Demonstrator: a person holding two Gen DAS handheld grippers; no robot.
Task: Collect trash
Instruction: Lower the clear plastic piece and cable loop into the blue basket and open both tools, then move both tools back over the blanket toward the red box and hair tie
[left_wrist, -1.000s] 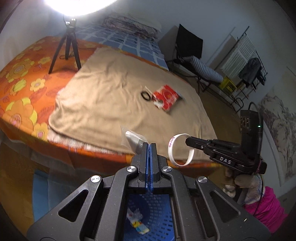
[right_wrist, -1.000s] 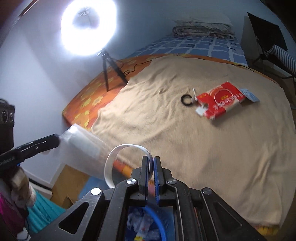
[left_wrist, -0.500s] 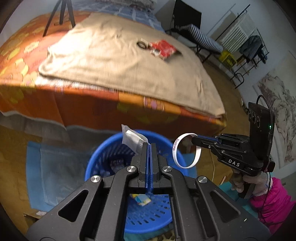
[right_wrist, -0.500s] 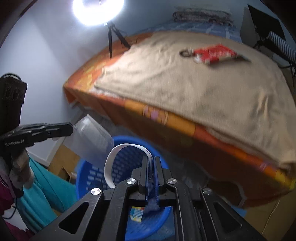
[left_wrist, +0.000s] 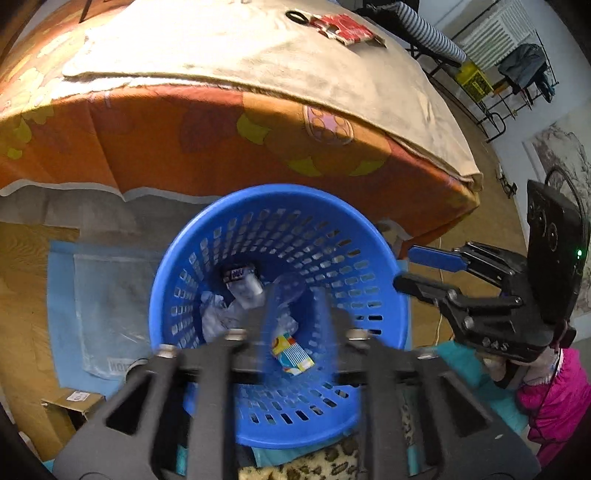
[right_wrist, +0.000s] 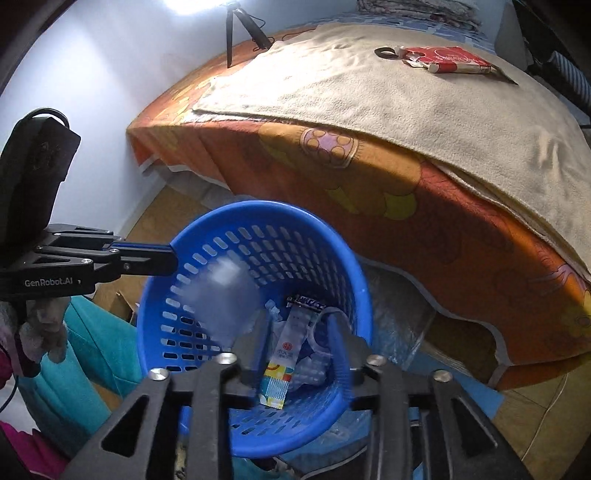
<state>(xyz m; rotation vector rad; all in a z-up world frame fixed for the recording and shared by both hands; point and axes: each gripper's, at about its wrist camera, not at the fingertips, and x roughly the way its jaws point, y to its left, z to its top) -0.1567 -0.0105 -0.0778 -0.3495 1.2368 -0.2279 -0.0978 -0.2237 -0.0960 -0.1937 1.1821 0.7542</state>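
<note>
A blue perforated basket (left_wrist: 376, 254) stands on the floor beside the bed and shows in the right wrist view too (right_wrist: 255, 210). It holds several wrappers, among them a colourful striped one (left_wrist: 291, 352). My left gripper (left_wrist: 295, 314) is open above the basket. My right gripper (right_wrist: 299, 332) is open above it too. A clear plastic bag (right_wrist: 221, 295) is blurred in mid-air over the basket's left side. A white strap (right_wrist: 321, 332) lies among the trash. A red packet (right_wrist: 450, 59) and a black ring (right_wrist: 386, 52) lie on the bed's tan blanket.
The bed with an orange flowered sheet (right_wrist: 332, 166) rises just behind the basket. A tripod (right_wrist: 240, 26) stands on the bed's far corner. A drying rack (left_wrist: 517, 74) stands at the far right. A cardboard box (left_wrist: 70, 400) sits on the wooden floor at left.
Both grippers have opened over the basket. The left one let go of the clear plastic bag and the right one let go of the white strap; both items have dropped toward the basket.
</note>
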